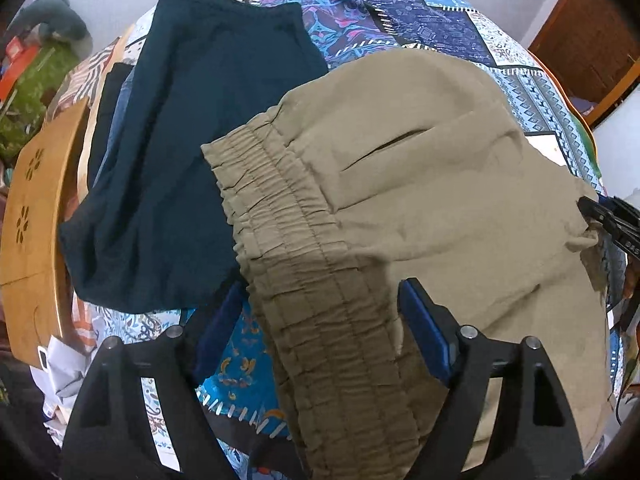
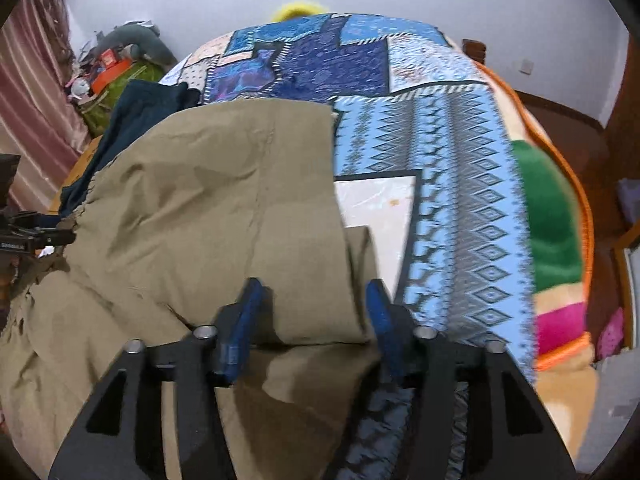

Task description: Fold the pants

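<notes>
Khaki pants (image 1: 420, 184) lie on a patterned blue bedspread (image 1: 400, 12), their elastic waistband (image 1: 288, 232) running toward me. My left gripper (image 1: 320, 300) is open, its blue-padded fingers (image 1: 420, 320) on either side of the waistband. In the right wrist view the khaki pants (image 2: 208, 208) are folded over; my right gripper (image 2: 314, 304) is open, with a fold of khaki cloth between its fingers (image 2: 244, 320). The right gripper also shows at the pants' right edge in the left wrist view (image 1: 608, 224).
A dark teal garment (image 1: 192, 152) lies left of the khaki pants, over other dark clothes. A wooden board (image 1: 28, 216) lies at the bed's left edge. Clutter (image 2: 112, 68) sits by the far wall. The bed's orange-trimmed edge (image 2: 568, 184) drops off to the right.
</notes>
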`<state>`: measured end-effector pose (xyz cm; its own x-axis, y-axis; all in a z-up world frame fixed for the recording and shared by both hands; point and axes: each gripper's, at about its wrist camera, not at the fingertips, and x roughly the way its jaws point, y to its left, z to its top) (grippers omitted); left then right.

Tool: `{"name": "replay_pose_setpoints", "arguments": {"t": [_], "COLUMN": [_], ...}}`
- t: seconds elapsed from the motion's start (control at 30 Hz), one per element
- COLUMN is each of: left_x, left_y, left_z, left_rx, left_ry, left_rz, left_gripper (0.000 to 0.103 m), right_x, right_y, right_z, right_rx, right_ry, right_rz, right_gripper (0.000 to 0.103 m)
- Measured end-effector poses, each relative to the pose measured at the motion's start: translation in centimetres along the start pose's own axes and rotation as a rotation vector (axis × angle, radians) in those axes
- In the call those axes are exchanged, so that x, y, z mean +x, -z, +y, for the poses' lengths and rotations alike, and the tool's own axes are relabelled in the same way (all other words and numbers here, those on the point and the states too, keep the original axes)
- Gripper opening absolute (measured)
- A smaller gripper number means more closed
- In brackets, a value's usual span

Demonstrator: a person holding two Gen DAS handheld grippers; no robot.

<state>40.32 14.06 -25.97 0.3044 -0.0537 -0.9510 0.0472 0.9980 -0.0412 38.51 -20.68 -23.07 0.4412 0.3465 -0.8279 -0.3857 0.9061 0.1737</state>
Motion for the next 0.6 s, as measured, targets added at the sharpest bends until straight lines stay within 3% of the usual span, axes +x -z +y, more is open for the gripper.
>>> {"name": "replay_pose_setpoints", "arguments": {"t": [0.03, 0.1, 0.2, 0.37, 0.6], "left_x": [0.1, 0.0, -0.3, -0.7, 0.0], "left_y": [0.0, 0.0, 0.4, 0.1, 0.4], "left_z": [0.0, -0.1, -0.3, 0.1, -0.1], "left_rx": [0.005, 0.011, 0.030, -0.017, -0.021], "left_ry": [-0.002, 0.001, -0.022, -0.066, -0.120], "left_rz": [-0.004, -0.014, -0.028, -0.046, -0.049], "left_gripper": [0.080, 0.069, 0.056, 0.050, 0.051], "right_x": [0.1, 0.3, 0.4, 0.7, 1.3], "right_y": [0.1, 0.4, 0.7, 1.0, 1.2], "right_z": [0.4, 0.8, 1.4, 1.6, 1.7], "right_rx": [-0.036, -0.079, -0.131, -0.166, -0.145], "right_ry": [0.033, 0.047, 0.083, 0.116, 0.156], "right_rz": [-0.002, 0.008, 0.004, 0.016, 0.019], "right_gripper": [0.027, 0.014, 0.012, 0.010, 0.009]}}
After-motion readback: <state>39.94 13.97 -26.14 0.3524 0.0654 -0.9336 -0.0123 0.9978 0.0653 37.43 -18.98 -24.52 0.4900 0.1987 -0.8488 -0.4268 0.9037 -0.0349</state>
